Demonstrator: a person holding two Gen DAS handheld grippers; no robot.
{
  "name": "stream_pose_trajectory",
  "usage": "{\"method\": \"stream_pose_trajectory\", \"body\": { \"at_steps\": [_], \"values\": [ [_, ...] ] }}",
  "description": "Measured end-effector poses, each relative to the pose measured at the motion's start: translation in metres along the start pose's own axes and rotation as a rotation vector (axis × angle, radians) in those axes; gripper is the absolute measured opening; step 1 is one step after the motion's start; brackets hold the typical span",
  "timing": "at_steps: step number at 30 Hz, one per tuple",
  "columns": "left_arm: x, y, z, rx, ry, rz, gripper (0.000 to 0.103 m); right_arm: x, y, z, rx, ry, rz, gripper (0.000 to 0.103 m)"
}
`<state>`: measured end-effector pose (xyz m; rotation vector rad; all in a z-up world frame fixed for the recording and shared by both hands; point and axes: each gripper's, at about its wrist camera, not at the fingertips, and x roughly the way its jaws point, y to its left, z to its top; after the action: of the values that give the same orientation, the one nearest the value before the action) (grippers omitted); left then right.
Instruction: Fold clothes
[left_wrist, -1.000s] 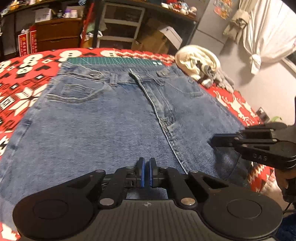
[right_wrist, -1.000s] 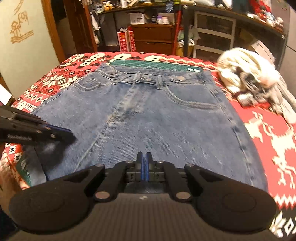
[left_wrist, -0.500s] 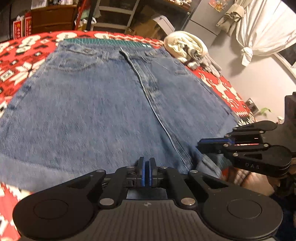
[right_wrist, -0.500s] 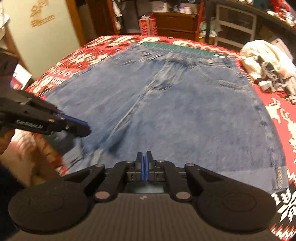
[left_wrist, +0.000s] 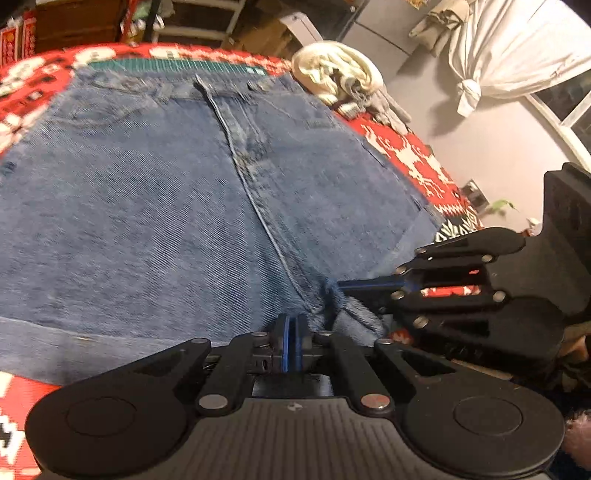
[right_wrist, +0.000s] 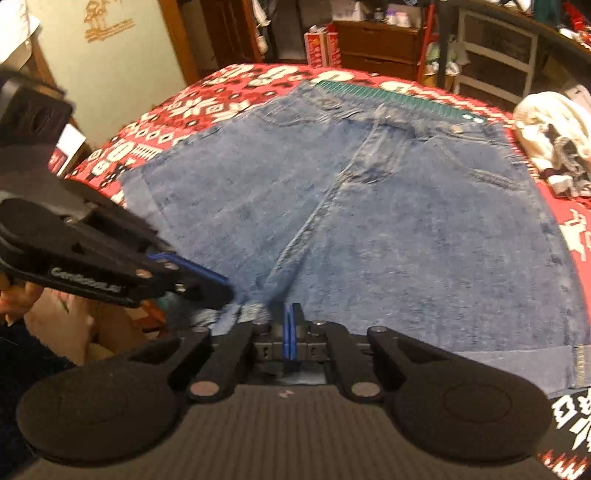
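Denim shorts (left_wrist: 155, 206): hem at near bed (right_wrist: 229, 92) edge beneath my clenched left gripper (left_wrist: 290, 328) and right gripper (right_wrist: 290, 332), waistband pointing away.

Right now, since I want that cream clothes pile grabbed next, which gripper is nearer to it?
Right, slightly. The right gripper grips the shorts on the pile's side; the left gripper is just beyond it.

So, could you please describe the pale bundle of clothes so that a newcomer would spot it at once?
Start from the red patterned cover with the denim shorts spread flat on it. Beside the shorts' waistband corner, near the cover's edge, sits the cream bundle. It is the only crumpled, pale heap there.
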<state>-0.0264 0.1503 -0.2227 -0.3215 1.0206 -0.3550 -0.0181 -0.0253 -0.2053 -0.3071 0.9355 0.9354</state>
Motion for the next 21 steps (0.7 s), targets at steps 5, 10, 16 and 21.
{"method": "stream_pose_trajectory", "body": {
  "at_steps": [5,10,16,21],
  "values": [
    [-0.004,-0.004,-0.002,0.005,-0.006,0.008,0.000,-0.002,-0.001,0.000,0.002,0.005,0.003,0.001],
    [-0.024,-0.004,-0.004,-0.003,-0.047,0.012,0.002,-0.025,-0.015,0.005,0.066,-0.050,0.010,0.001],
    [-0.061,0.013,-0.009,-0.062,-0.124,0.060,0.007,-0.045,-0.013,0.015,0.055,-0.097,-0.002,0.003],
    [-0.099,0.056,-0.017,-0.163,-0.205,0.173,0.010,-0.048,-0.013,0.027,0.046,-0.123,-0.007,0.005]
  ]
}}
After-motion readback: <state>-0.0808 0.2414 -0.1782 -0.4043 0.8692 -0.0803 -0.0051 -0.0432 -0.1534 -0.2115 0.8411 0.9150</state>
